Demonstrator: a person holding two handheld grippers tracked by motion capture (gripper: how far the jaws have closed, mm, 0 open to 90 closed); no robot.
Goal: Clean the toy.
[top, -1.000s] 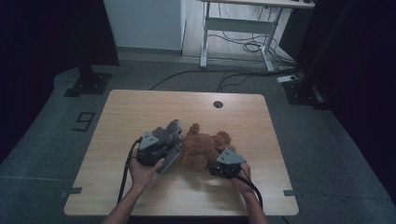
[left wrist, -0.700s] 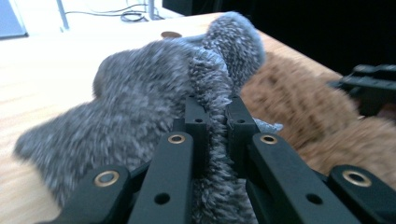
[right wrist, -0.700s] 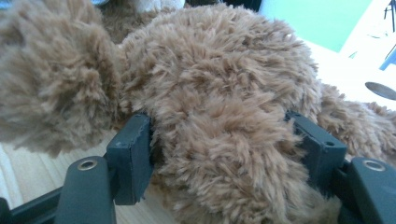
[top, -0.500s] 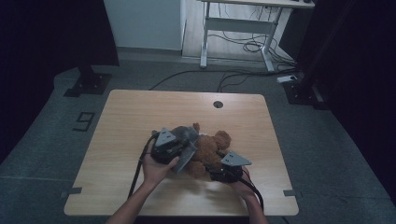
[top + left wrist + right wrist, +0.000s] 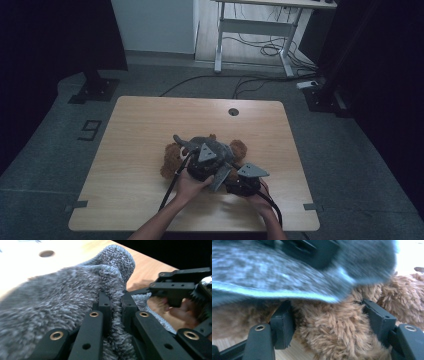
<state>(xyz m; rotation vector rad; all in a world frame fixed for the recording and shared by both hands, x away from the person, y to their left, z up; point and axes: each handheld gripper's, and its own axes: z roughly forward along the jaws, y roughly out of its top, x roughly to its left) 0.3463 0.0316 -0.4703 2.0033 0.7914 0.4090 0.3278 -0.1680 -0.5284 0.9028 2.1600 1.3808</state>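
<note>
Lying on the wooden table, a brown teddy bear sits under both grippers. Left gripper: jaws pinched tight on a fold of grey fleece cloth draped over the bear. Right gripper: jaws just closing, straddling brown plush; contact unclear. Floor left of the table reads "9".

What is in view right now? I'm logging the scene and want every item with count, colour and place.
fluffy brown plush teddy bear: one, brown, lying mid-table, partly under the cloth.
fuzzy grey knitted cloth: one, grey, draped over the bear.
light wooden table: one, pale wood, round hole near the far edge.
white metal desk frame: one, white, on the floor beyond.
left claw: black, shut on the grey cloth.
right claw: black, jaws around the bear's fur.
hands: two, at the near edge.
</note>
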